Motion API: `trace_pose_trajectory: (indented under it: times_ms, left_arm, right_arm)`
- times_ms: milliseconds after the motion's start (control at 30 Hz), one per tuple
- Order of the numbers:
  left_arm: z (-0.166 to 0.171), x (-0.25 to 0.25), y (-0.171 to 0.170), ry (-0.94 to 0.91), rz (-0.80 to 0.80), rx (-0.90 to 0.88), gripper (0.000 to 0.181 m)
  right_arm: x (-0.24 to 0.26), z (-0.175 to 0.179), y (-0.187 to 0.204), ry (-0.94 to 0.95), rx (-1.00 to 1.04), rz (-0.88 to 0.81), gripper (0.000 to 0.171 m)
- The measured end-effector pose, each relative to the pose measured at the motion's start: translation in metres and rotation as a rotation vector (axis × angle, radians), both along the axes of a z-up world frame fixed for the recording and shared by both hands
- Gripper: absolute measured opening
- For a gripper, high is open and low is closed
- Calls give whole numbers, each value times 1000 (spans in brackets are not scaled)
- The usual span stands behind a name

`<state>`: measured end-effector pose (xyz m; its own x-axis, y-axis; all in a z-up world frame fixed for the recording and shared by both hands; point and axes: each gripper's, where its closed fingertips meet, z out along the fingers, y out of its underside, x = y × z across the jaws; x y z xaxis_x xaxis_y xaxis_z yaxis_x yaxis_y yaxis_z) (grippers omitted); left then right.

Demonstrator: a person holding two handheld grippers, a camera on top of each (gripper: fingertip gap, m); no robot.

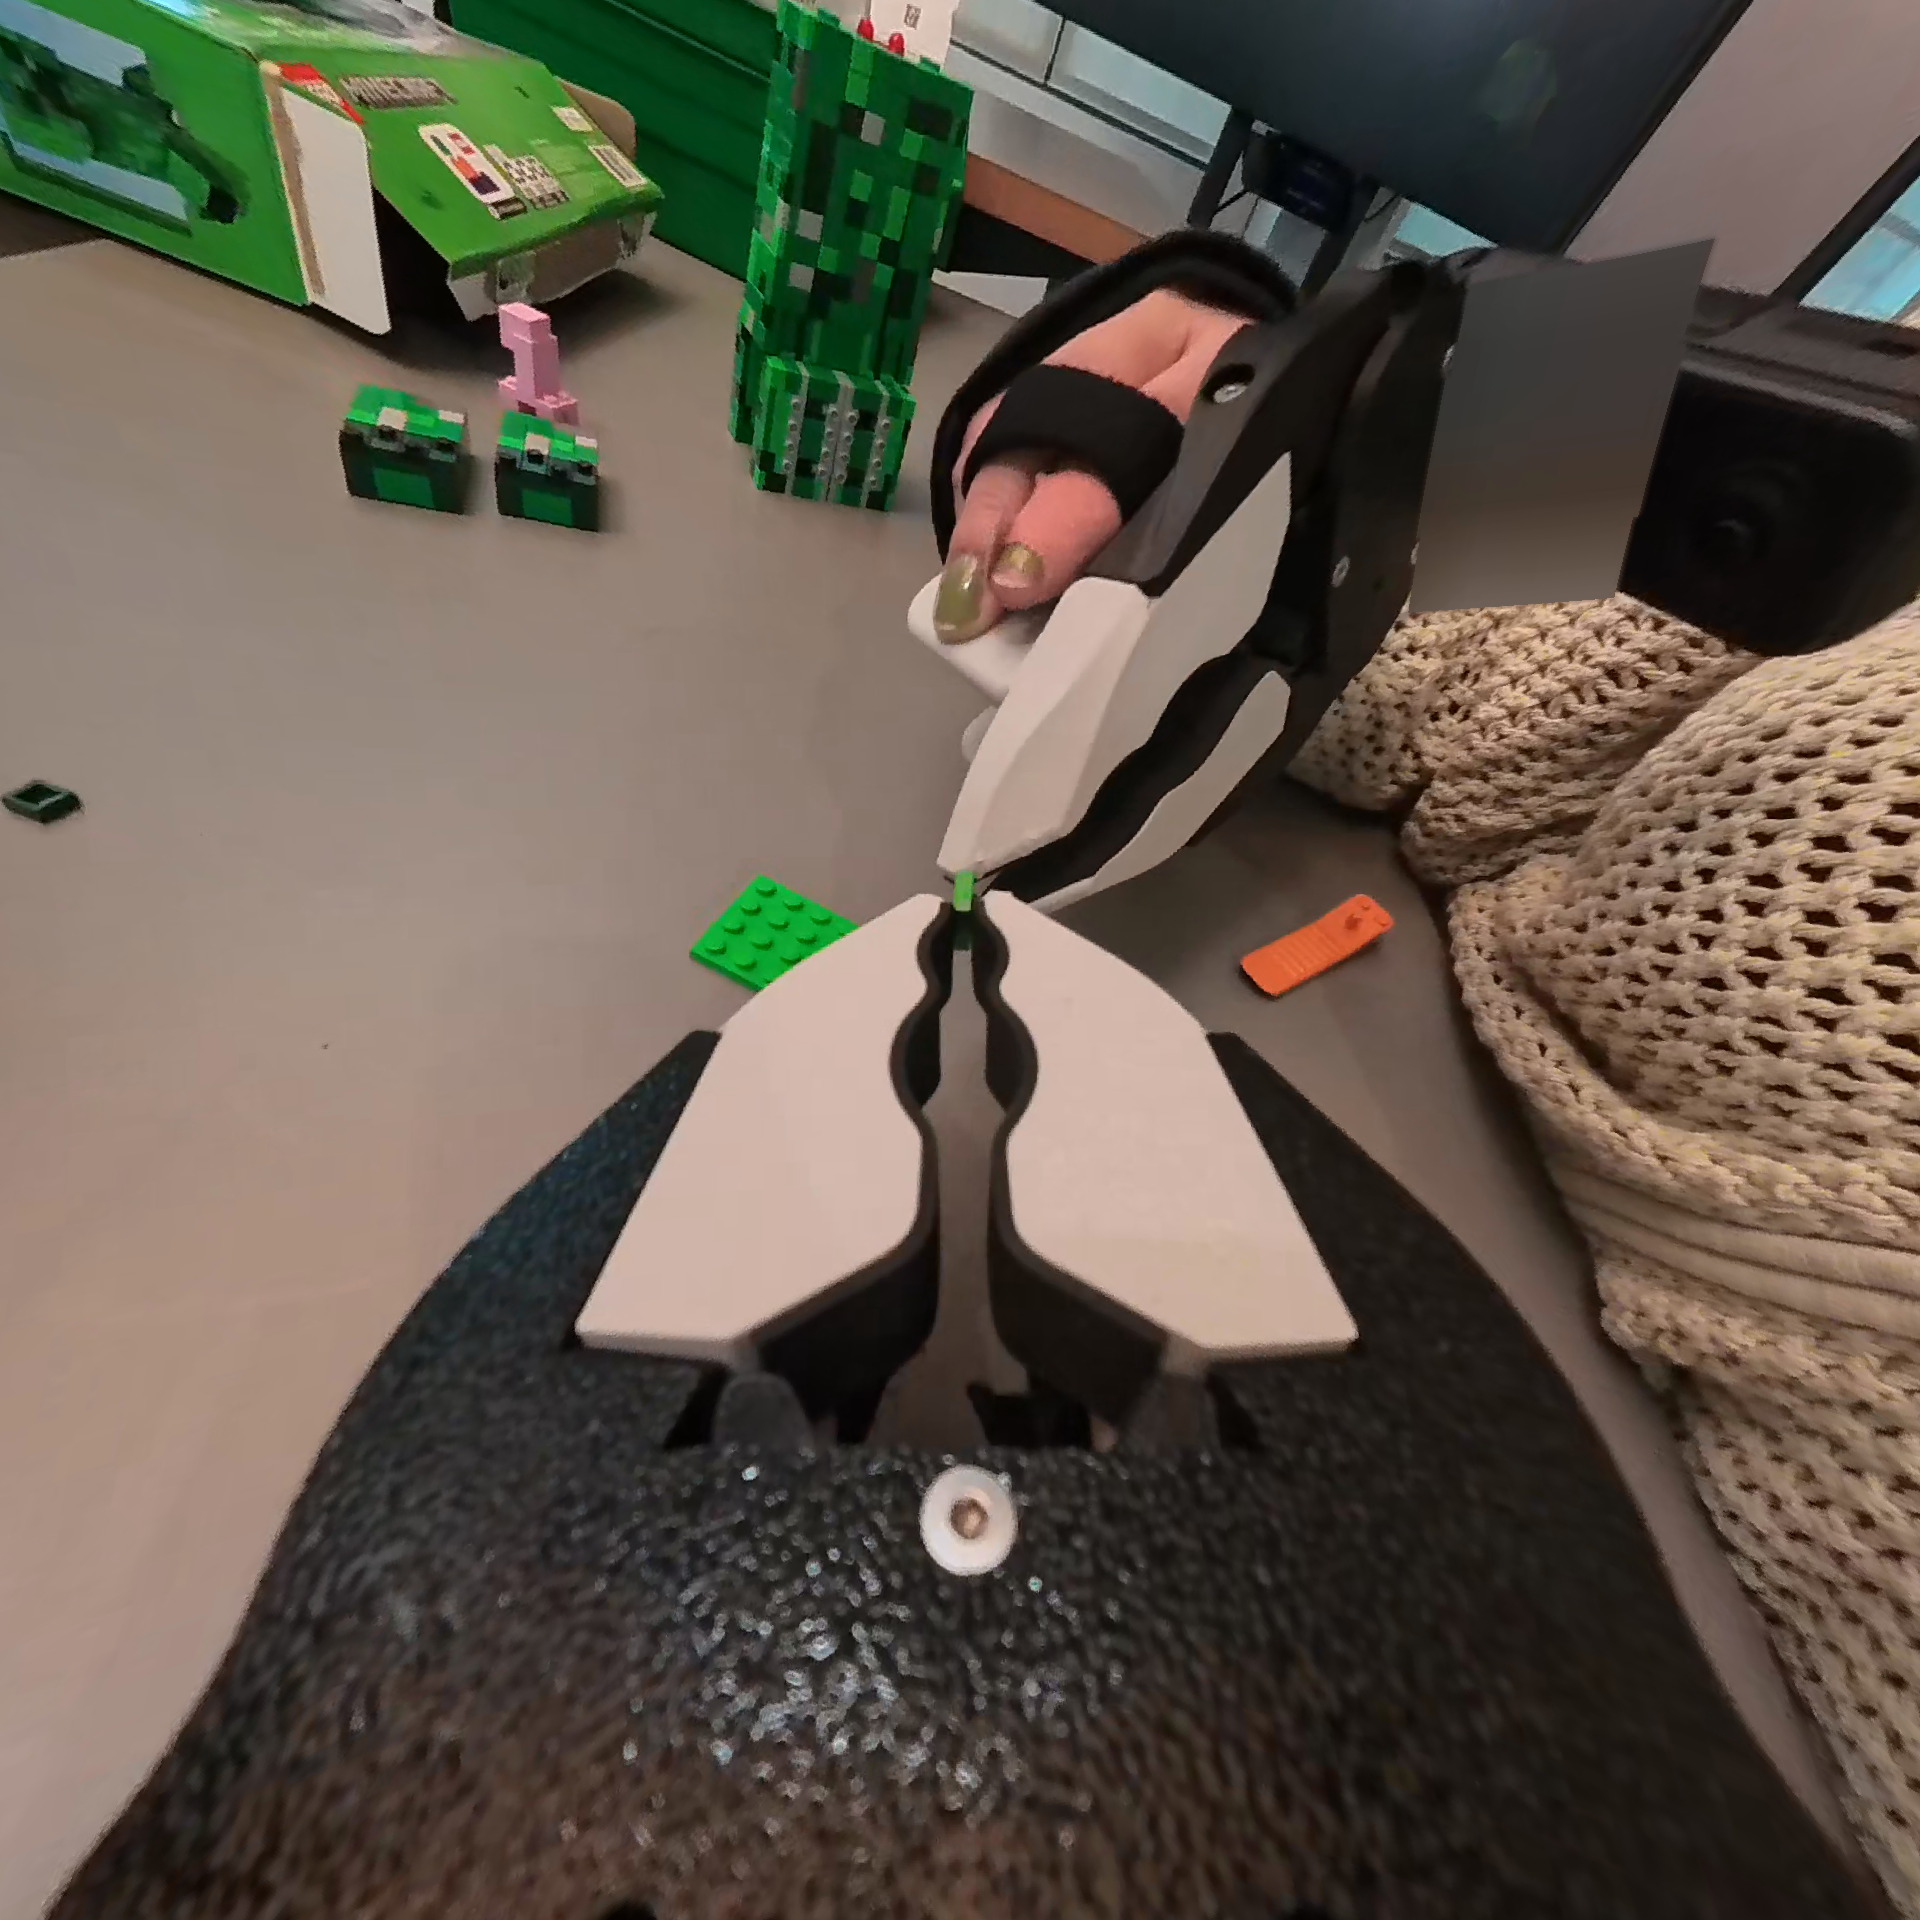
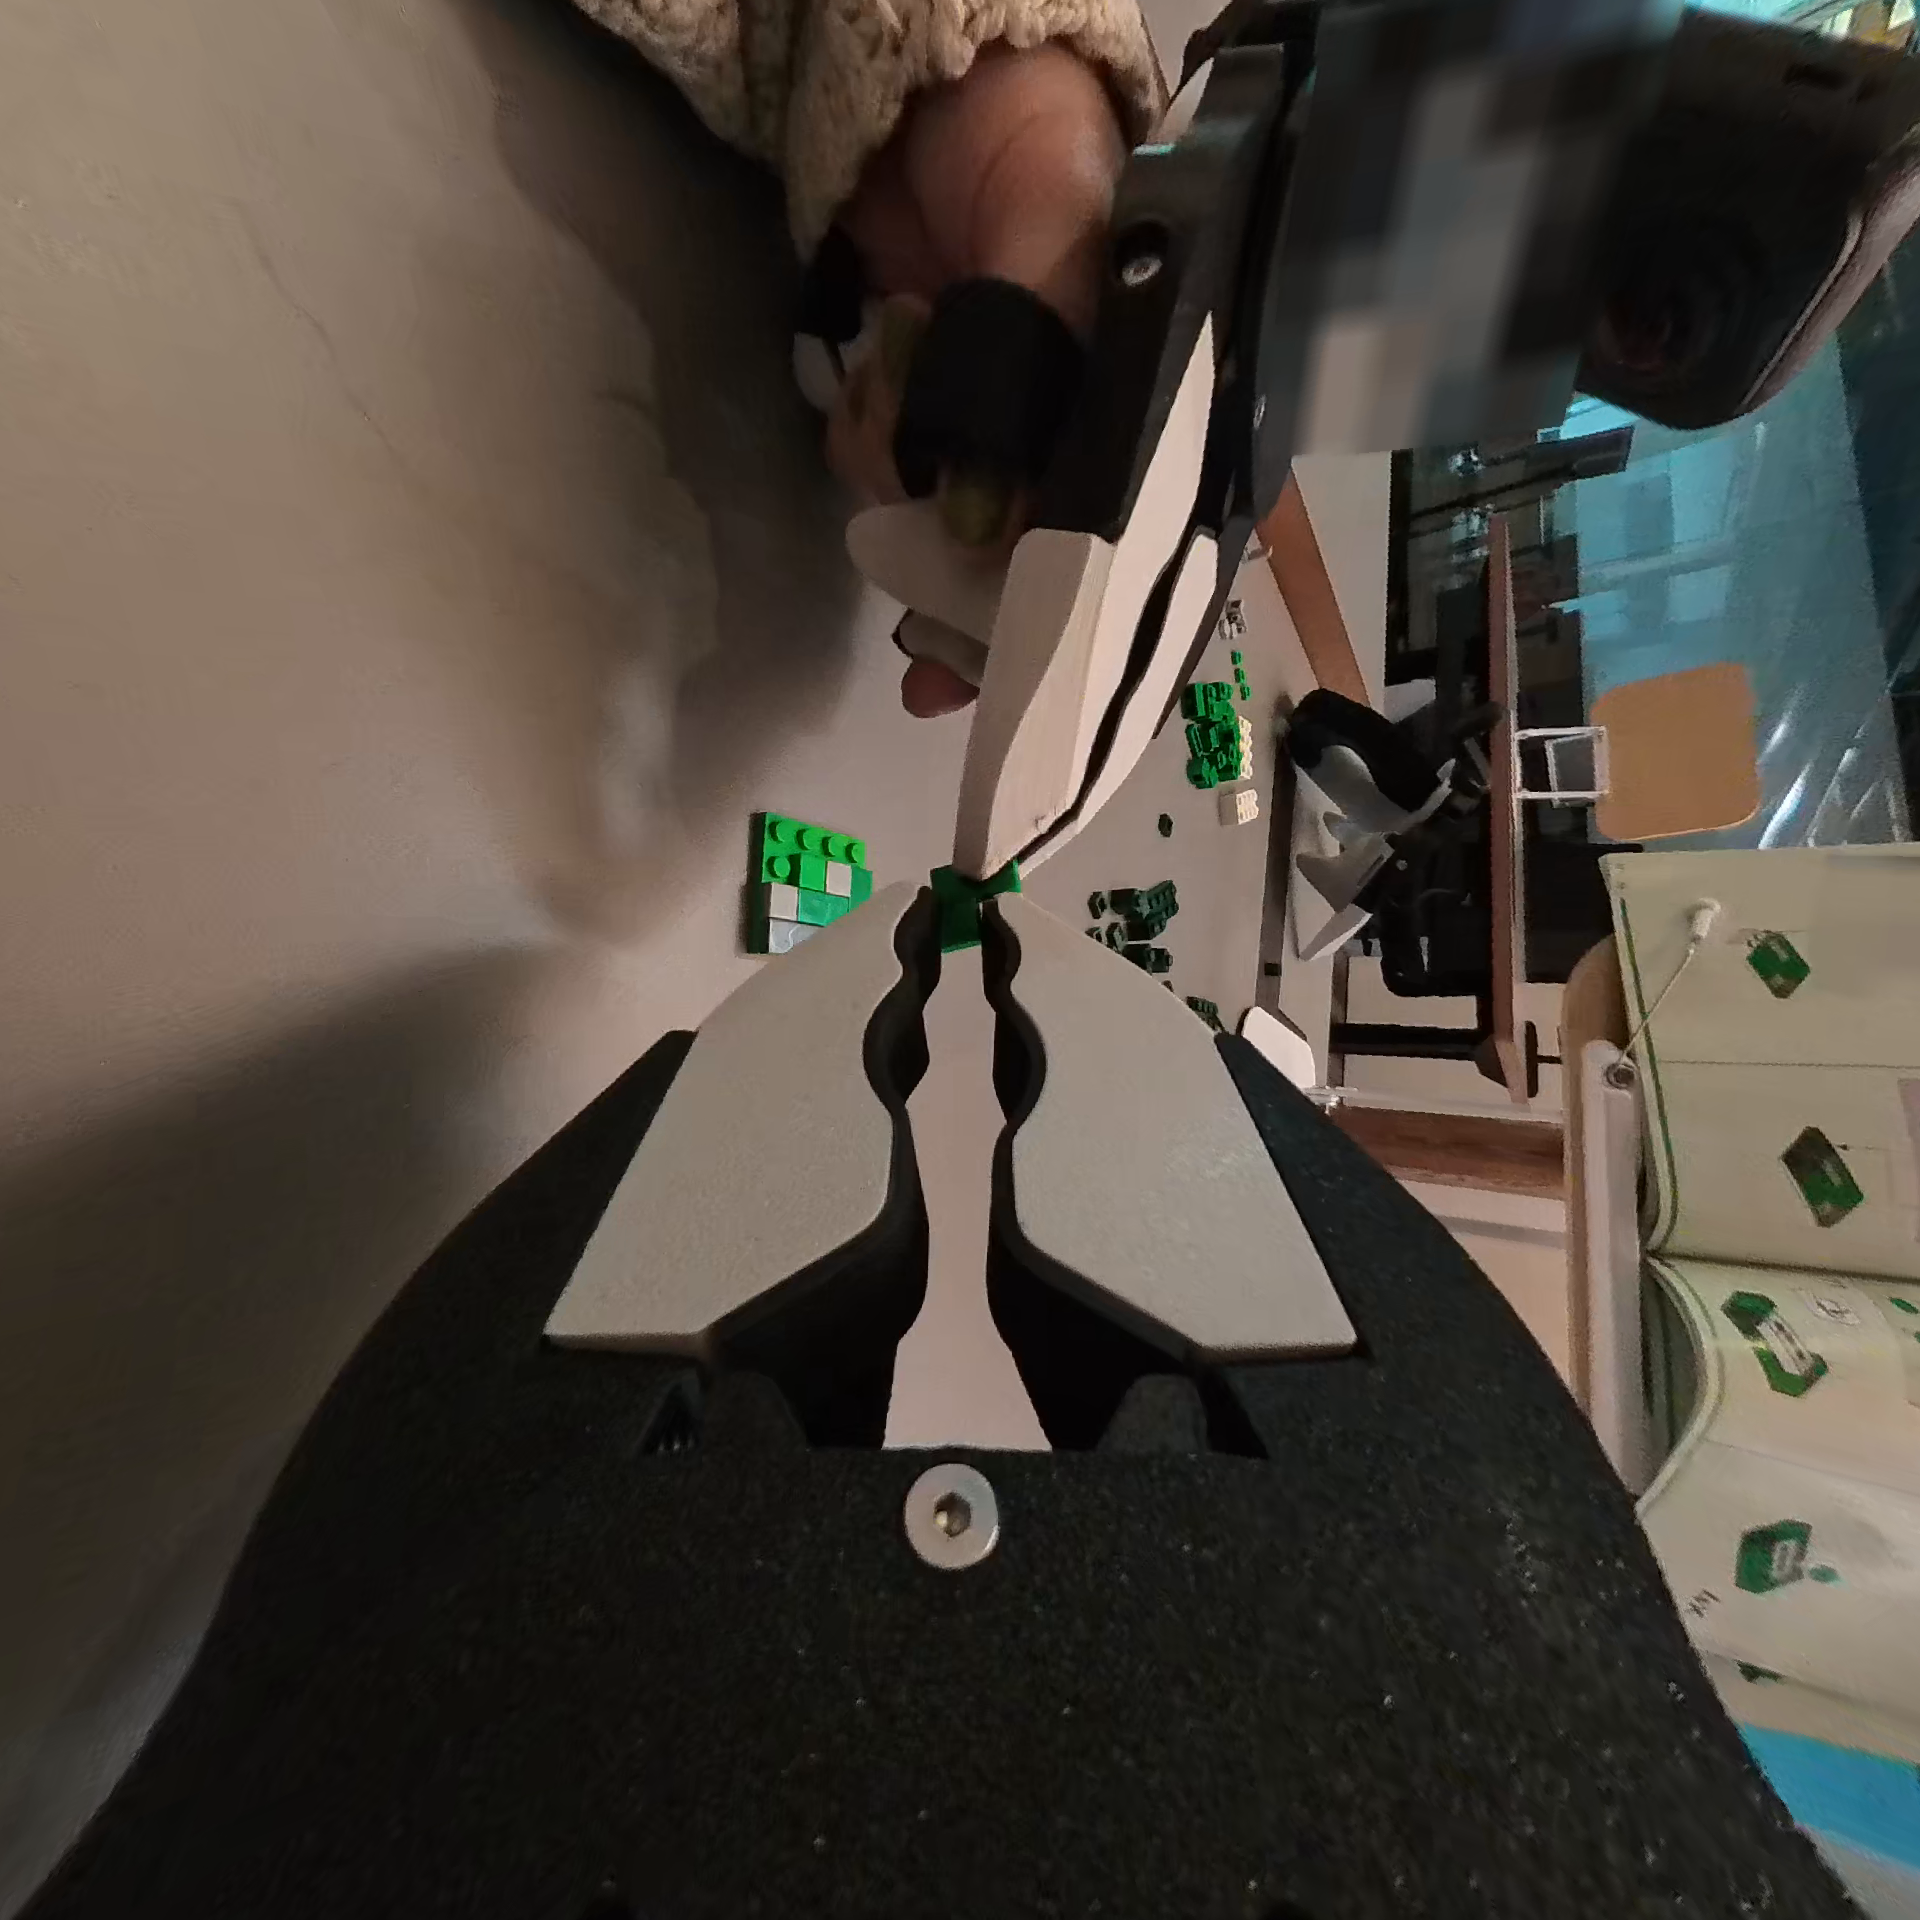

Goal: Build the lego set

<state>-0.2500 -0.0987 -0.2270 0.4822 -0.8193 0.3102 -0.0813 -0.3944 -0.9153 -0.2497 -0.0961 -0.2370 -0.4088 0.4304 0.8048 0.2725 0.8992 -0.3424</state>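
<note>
- Your left gripper [image 1: 961, 909] has pale grey fingers with wavy black inner edges, on a speckled black body with one silver screw.
- Your right gripper [image 2: 954, 914] is built the same.
- You wear cream open-knit sleeves [image 1: 1683, 935] and black finger straps [image 1: 1081, 426].

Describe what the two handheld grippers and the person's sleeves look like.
Both the left gripper and right gripper have pale grey fingers with wavy black inner pads, on a speckled black body with a silver screw. A black strap wraps the hand. The sleeve is cream open-knit.
</note>
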Motion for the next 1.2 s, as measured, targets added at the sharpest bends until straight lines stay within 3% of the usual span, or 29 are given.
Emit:
trace_pose_trajectory:
  times_ms: [367, 700, 933, 1200]
  left_arm:
    - [-1, -1, -1, -46, -18, -68, 3]
    - [-2, 1, -4, -32, -35, -66, 3]
    - [-2, 2, -5, -31, -46, -71, 3]
    - [1, 2, -7, -48, -60, -57, 4]
  right_arm:
    - [-2, 4, 0, 88, 143, 24, 15]
    - [4, -5, 3, 0, 148, 19, 20]
    - [2, -4, -1, 9, 155, 26, 8]
    - [0, -3, -2, 26, 121, 22, 8]
